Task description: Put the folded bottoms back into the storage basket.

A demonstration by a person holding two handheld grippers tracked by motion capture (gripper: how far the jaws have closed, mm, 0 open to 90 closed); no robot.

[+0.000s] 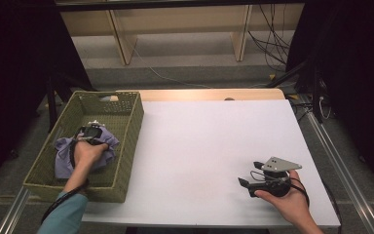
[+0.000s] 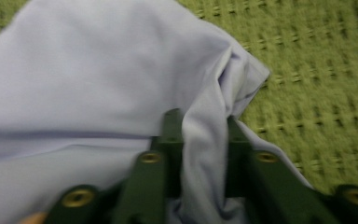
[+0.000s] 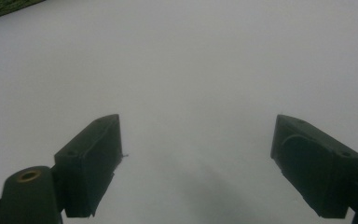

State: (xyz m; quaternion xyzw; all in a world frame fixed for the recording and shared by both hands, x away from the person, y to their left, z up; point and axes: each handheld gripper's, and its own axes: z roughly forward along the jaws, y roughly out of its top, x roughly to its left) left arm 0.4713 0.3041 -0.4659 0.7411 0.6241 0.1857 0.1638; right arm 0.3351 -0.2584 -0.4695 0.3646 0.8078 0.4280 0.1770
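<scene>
A lavender cloth [image 1: 62,165] lies crumpled in the green woven basket [image 1: 132,127] at the table's left. My left gripper [image 1: 90,137] reaches down into the basket, a hand over it. In the left gripper view, the left gripper [image 2: 204,122] is shut on an upright fold of the cloth [image 2: 98,79], with the basket's woven floor [image 2: 317,70] behind. My right gripper [image 1: 250,173] rests low over the white table [image 1: 214,136] at the front right, pointing left. In the right gripper view, the right gripper [image 3: 196,154] stands open, with nothing but bare table [image 3: 191,56] between its jaws.
The white tabletop stretches between the basket and the right hand. A wooden strip [image 1: 209,94] runs along the table's far edge. Shelf legs and cables [image 1: 272,44] stand on the floor beyond. A corner of the basket [image 3: 0,8] shows far off in the right gripper view.
</scene>
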